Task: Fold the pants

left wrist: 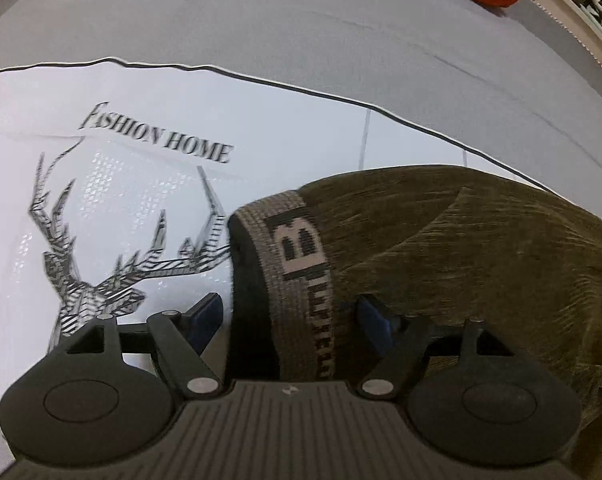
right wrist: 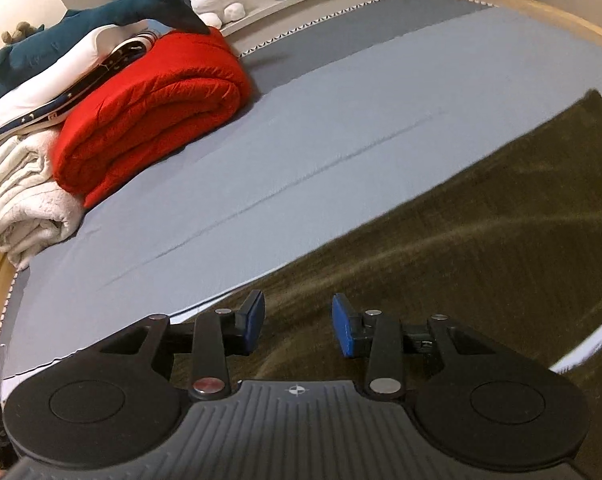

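Olive-green corduroy pants (left wrist: 481, 264) lie on a white printed mat (left wrist: 113, 152) on the bed. Their grey lettered waistband (left wrist: 297, 264) runs between the fingers of my left gripper (left wrist: 291, 320), which is open and straddles the band. In the right wrist view the pants (right wrist: 481, 248) stretch flat toward the upper right. My right gripper (right wrist: 297, 330) is open just above the cloth, near its left edge, holding nothing.
The grey bed sheet (right wrist: 301, 128) spreads beyond the pants. A folded red quilt (right wrist: 153, 112), a white blanket (right wrist: 25, 200) and a plush shark (right wrist: 81, 28) are stacked at the far left. The wooden bed frame (right wrist: 541, 8) bounds the far side.
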The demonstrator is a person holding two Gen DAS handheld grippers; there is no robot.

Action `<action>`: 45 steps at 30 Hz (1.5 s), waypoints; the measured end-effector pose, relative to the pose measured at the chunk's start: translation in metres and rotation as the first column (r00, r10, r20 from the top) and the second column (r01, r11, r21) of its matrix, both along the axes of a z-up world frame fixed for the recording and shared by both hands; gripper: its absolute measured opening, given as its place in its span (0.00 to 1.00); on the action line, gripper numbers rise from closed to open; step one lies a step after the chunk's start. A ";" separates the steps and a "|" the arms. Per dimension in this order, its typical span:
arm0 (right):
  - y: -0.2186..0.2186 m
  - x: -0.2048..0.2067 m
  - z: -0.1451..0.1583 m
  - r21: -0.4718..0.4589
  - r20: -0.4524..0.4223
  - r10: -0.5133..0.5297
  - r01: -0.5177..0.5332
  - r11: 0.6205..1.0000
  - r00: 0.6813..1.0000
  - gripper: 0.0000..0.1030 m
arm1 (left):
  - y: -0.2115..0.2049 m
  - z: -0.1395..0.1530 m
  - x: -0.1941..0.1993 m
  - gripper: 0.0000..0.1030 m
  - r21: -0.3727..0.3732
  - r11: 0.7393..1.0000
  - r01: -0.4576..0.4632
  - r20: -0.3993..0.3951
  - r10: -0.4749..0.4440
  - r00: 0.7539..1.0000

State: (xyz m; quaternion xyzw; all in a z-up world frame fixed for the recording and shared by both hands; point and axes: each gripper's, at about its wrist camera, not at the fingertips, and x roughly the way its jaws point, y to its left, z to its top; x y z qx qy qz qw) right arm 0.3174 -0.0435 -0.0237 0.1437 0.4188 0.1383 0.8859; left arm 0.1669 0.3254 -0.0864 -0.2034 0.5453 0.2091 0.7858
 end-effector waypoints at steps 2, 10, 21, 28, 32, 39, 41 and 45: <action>0.002 0.004 -0.002 -0.003 -0.004 -0.008 0.008 1.000 1.000 0.39 | -0.002 -0.002 0.004 0.78 -0.004 1.000 0.014 0.001 -0.014 1.000; -0.004 0.011 -0.014 -0.023 -0.046 -0.041 0.040 0.999 0.998 0.39 | -0.020 0.005 0.009 0.51 0.103 0.991 0.080 -0.005 -0.080 0.997; 0.001 0.009 -0.020 -0.046 -0.053 -0.046 0.044 0.998 0.998 0.39 | -0.013 0.031 -0.002 0.28 0.152 0.984 0.087 0.095 -0.102 0.990; -0.002 0.006 -0.015 -0.046 -0.058 -0.056 0.054 0.997 0.997 0.39 | 0.001 0.046 -0.007 0.27 0.253 0.967 0.034 0.104 -0.062 0.993; -0.006 0.000 -0.006 -0.043 -0.047 -0.061 0.059 0.997 0.997 0.39 | 0.012 0.049 -0.015 0.31 0.250 0.968 -0.008 0.095 -0.016 0.995; -0.014 -0.015 0.009 -0.053 -0.017 -0.066 0.065 0.996 0.998 0.39 | 0.036 0.058 -0.045 0.74 0.028 1.000 -0.006 0.111 0.003 0.994; -0.017 -0.019 0.012 -0.058 -0.007 -0.062 0.062 0.996 0.998 0.39 | 0.034 0.049 -0.054 0.74 -0.017 0.999 0.037 0.065 -0.036 0.997; -0.028 -0.030 0.017 -0.054 0.004 -0.076 0.076 0.996 0.997 0.39 | 0.027 0.027 -0.072 0.74 -0.052 0.993 0.102 -0.005 -0.103 0.995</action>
